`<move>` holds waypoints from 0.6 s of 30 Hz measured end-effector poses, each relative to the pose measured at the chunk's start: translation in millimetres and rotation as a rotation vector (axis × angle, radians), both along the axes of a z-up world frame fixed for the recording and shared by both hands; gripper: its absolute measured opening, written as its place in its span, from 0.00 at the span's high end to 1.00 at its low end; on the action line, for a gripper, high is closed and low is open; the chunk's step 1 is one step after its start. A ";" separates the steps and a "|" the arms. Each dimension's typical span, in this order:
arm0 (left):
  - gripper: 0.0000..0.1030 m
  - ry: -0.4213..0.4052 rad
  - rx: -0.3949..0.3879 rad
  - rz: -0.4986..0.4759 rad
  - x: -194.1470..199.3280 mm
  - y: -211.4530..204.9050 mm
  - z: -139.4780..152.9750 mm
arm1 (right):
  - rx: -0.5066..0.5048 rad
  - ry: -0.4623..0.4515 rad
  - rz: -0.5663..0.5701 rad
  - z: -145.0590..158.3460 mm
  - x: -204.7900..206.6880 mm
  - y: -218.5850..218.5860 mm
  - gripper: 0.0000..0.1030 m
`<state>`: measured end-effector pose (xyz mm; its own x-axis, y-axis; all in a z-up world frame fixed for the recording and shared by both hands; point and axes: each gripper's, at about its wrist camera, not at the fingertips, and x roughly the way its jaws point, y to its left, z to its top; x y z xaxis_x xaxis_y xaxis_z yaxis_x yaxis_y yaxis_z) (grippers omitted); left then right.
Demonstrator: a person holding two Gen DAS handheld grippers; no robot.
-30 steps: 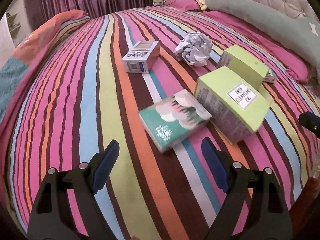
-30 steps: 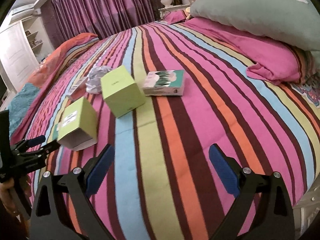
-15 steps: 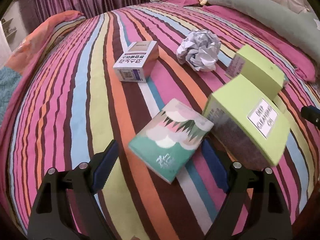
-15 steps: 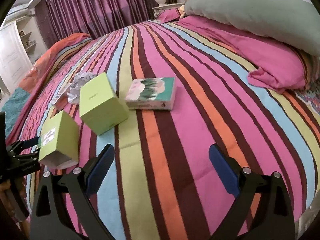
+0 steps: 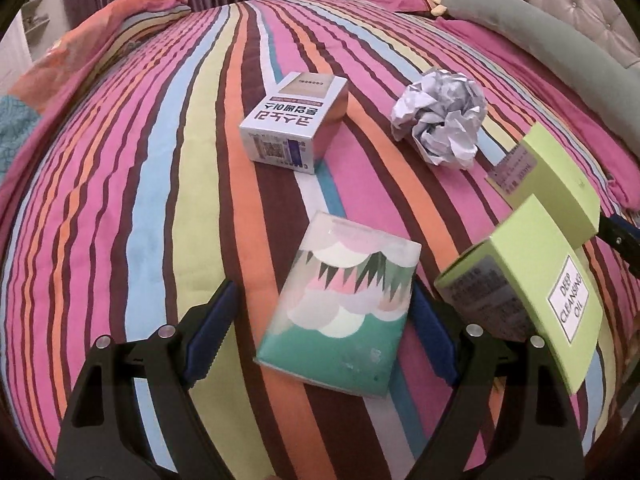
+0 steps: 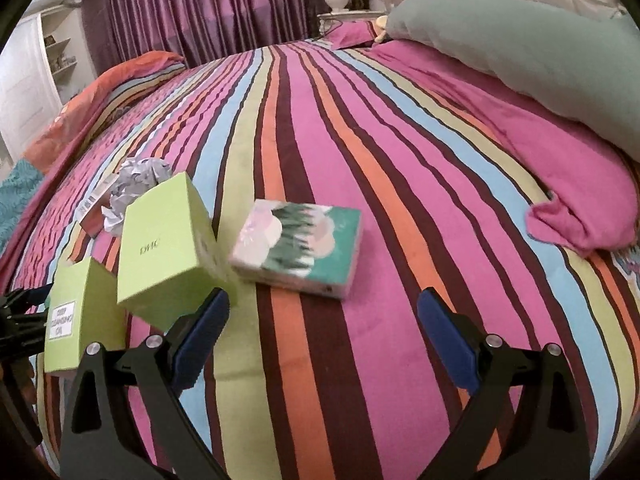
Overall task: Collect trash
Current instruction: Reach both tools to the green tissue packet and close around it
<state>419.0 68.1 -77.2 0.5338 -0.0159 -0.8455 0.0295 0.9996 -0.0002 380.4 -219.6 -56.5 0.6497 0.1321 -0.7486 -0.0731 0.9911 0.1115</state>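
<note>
Trash lies on a striped bedspread [image 5: 160, 200]. My left gripper [image 5: 320, 328] is open, its blue pads on either side of a teal patterned box [image 5: 340, 312] without touching it. A green "Deep Cleansing Oil" box [image 5: 532, 304] lies to its right, a second green box [image 5: 560, 176] behind that. A silver box [image 5: 296, 116] and a crumpled paper ball [image 5: 440, 116] lie farther off. My right gripper [image 6: 324, 340] is open and empty, low over the bed, with the teal box [image 6: 300, 248] just ahead and the green DHC box [image 6: 164, 248] by its left finger.
A grey-green pillow [image 6: 520, 52] and a pink pillow [image 6: 560, 168] lie along the right. A padded headboard [image 5: 580, 4], purple curtains [image 6: 192, 12] and a nightstand with a vase [image 6: 340, 4] stand behind. The left gripper shows at the right wrist view's left edge [image 6: 20, 320].
My left gripper has moved forward and down until its fingers straddle the teal box. My right gripper has moved forward and left toward the teal and green boxes. Both stayed open.
</note>
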 end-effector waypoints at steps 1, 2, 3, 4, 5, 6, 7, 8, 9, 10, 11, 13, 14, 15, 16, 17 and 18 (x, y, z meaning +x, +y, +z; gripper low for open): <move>0.20 -0.001 -0.001 0.002 2.2 0.2 0.2 | 0.002 0.002 0.002 -0.4 2.7 0.8 0.12; 0.20 -0.002 -0.001 0.003 3.4 0.4 0.3 | 0.007 0.005 0.006 -1.2 5.8 2.2 0.12; 0.20 -0.003 -0.001 0.003 4.3 0.6 0.2 | 0.007 0.006 0.007 -1.7 7.6 3.5 0.12; 0.20 -0.004 0.000 0.002 5.3 0.7 0.2 | 0.008 0.007 0.010 -2.1 9.8 5.3 0.12; 0.20 -0.005 0.001 0.001 6.0 1.0 0.2 | 0.008 0.008 0.016 -2.5 12.2 7.5 0.12; 0.20 -0.005 0.001 0.000 6.9 1.2 0.1 | 0.007 0.009 0.021 -2.3 12.5 9.1 0.12; 0.20 -0.006 0.001 0.000 7.5 1.3 0.1 | 0.007 0.010 0.030 -2.6 14.7 11.9 0.12; 0.20 -0.005 0.001 0.000 7.2 1.3 0.2 | 0.006 0.010 0.034 -2.6 16.7 13.7 0.12; 0.20 -0.005 0.001 0.001 7.3 1.4 0.1 | 0.001 0.010 0.040 -2.6 18.7 16.7 0.12; 0.20 -0.005 0.000 0.002 7.1 1.4 0.1 | -0.007 0.007 0.043 -2.6 20.6 19.8 0.12; 0.20 -0.006 -0.001 0.004 7.7 2.0 0.0 | -0.012 0.005 0.044 -2.8 22.0 21.7 0.12; 0.20 -0.007 -0.003 0.013 8.5 2.3 0.3 | -0.026 -0.003 0.040 -2.9 26.2 25.6 0.12; 0.20 -0.007 -0.003 0.016 9.2 2.2 0.3 | -0.033 -0.003 0.035 -3.4 28.7 26.6 0.12; 0.20 -0.008 -0.005 0.021 9.6 2.3 0.4 | -0.035 -0.001 0.032 -4.0 31.6 27.0 0.12; 0.20 -0.011 -0.007 0.027 9.7 2.5 0.2 | -0.036 0.003 0.029 -4.9 33.8 27.3 0.12; 0.20 -0.013 -0.008 0.032 9.7 2.5 0.1 | -0.037 0.009 0.026 -6.1 36.3 27.4 0.12; 0.20 -0.016 -0.006 0.037 9.8 2.1 -0.2 | -0.038 0.018 0.023 -7.6 39.0 27.2 0.12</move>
<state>428.7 70.2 -77.4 0.5479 -0.0007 -0.8366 -0.0074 1.0000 -0.0057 419.4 -192.5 -64.1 0.6334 0.1181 -0.7647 -0.0938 0.9927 0.0756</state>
